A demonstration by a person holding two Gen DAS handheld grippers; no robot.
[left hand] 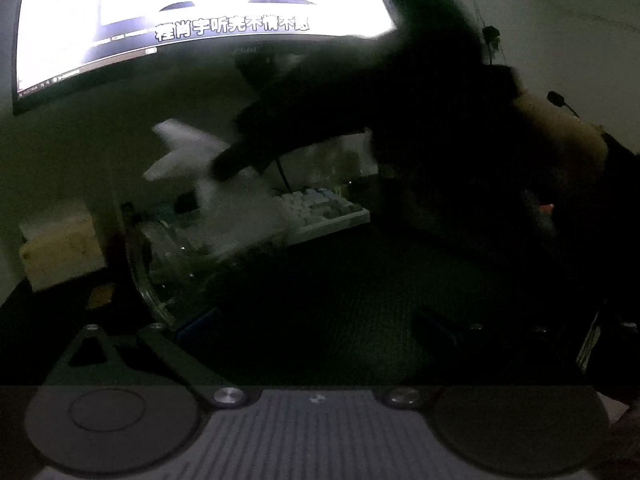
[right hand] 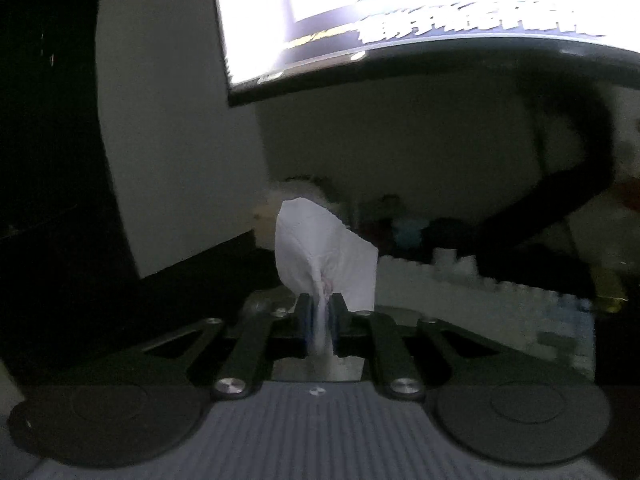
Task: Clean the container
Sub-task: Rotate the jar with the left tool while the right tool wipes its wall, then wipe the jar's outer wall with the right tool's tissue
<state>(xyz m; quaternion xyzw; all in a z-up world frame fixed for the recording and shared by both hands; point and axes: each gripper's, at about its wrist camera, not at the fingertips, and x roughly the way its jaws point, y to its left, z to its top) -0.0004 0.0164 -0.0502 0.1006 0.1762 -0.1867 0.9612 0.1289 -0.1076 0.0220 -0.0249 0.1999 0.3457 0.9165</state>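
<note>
1. Glowing white, the monitor is the largest thing here and almost the only light; it hangs over a dark desk, so everything below it reads dim and blurred.
2. Pale keyboard lies under the screen, well back from the work and out of its way.
3. Clear plastic, rounded: the container lies toward the left of the left wrist view, apparently tipped on its side with its rim towards the camera. It looks held in the left gripper, one dark finger touching its rim at lower left, the other finger standing far off at the right. Jaws wide apart; whether the pads truly press on the container I cannot tell. Likely purpose: steadying it, mouth presented for wiping.
4. Right gripper, a dark blurred mass in the left view, reaches in from the right above the container.
5. White tissue is bunched and pinched between the right jaws, which are pressed nearly together on its gathered end; the loose part fans out ahead as a wiping pad. In the left view it sits just above and behind the container, not clearly touching.
6. Judgement: wiping is under way or about to begin; the tissue must enter the mouth without pushing the container loose.
</note>
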